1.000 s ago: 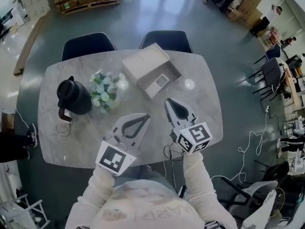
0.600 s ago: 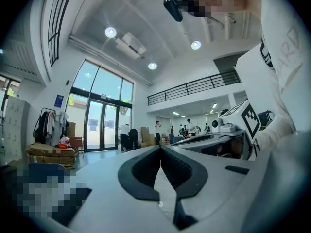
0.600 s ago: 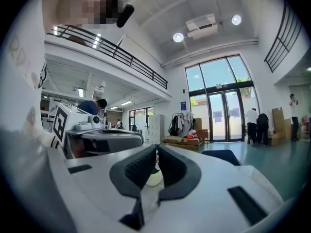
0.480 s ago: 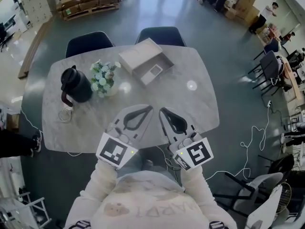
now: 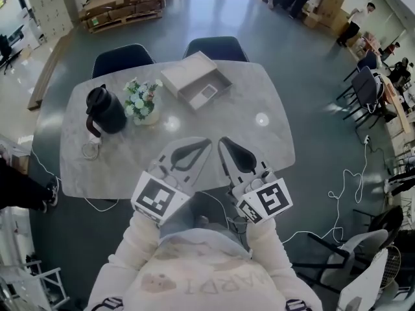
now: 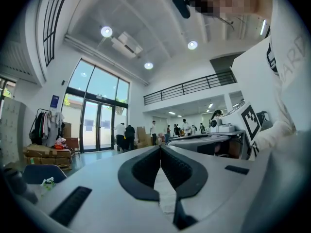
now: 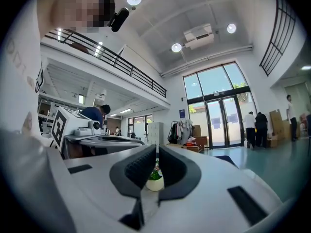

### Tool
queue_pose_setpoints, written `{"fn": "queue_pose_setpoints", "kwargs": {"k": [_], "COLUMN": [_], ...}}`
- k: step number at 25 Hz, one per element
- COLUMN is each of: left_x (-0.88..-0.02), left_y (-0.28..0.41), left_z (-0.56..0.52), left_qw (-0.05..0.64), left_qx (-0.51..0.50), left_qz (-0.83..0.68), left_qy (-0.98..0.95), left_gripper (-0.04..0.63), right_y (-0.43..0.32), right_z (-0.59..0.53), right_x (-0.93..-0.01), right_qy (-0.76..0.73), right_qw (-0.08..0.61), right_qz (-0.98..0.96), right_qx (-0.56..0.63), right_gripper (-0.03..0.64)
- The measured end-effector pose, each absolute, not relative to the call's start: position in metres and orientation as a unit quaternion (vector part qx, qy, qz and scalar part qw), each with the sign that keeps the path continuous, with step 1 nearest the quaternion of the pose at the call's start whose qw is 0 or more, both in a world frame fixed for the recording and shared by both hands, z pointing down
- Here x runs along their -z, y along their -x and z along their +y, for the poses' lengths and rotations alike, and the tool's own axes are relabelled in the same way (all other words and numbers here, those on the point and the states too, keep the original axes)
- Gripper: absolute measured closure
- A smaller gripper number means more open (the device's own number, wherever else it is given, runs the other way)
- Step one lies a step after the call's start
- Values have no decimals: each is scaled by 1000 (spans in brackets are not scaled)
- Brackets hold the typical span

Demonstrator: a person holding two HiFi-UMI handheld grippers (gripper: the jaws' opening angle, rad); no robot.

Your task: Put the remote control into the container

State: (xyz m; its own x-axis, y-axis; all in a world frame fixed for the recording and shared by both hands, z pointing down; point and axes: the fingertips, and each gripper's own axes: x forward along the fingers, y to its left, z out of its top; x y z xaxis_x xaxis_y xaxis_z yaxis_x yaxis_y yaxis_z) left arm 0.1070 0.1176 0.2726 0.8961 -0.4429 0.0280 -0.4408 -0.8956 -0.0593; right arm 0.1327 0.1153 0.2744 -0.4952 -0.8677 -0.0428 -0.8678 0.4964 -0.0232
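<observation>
Head view: remote control (image 5: 208, 91) lying inside open container (image 5: 221, 83).

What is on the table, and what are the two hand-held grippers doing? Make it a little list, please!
table: pale marbled top
container: open box, on the table's far side
remote control: small grey flat thing lying inside the container, probably the remote
black jug: on the table's left part
flowers: small pot, between the black jug and the container
left hand-held gripper: shut, empty, over the table's near side
right hand-held gripper: shut, empty, beside the left one
</observation>
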Motion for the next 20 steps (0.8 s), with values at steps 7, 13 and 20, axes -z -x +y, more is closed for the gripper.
{"fn": "queue_pose_setpoints", "kwargs": {"k": [7,13,20], "left_x": [-265,-268,-270], "left_y": [-110,-112,-112], "left_z": [124,125,120], "left_qw": [28,14,36], "left_qx": [15,16,20], "left_qz": [228,229,223], "left_qy": [973,973,974], "left_gripper": [584,584,584], "right_y": [-134,-136,-143], "right_z": [124,125,120], "right_x": [-272,-271,-273], "right_qy": [497,499,501], "right_qw": [23,21,16], "right_qz": [868,866,865], "right_qx": [1,0,3], "right_gripper": [589,589,589]}}
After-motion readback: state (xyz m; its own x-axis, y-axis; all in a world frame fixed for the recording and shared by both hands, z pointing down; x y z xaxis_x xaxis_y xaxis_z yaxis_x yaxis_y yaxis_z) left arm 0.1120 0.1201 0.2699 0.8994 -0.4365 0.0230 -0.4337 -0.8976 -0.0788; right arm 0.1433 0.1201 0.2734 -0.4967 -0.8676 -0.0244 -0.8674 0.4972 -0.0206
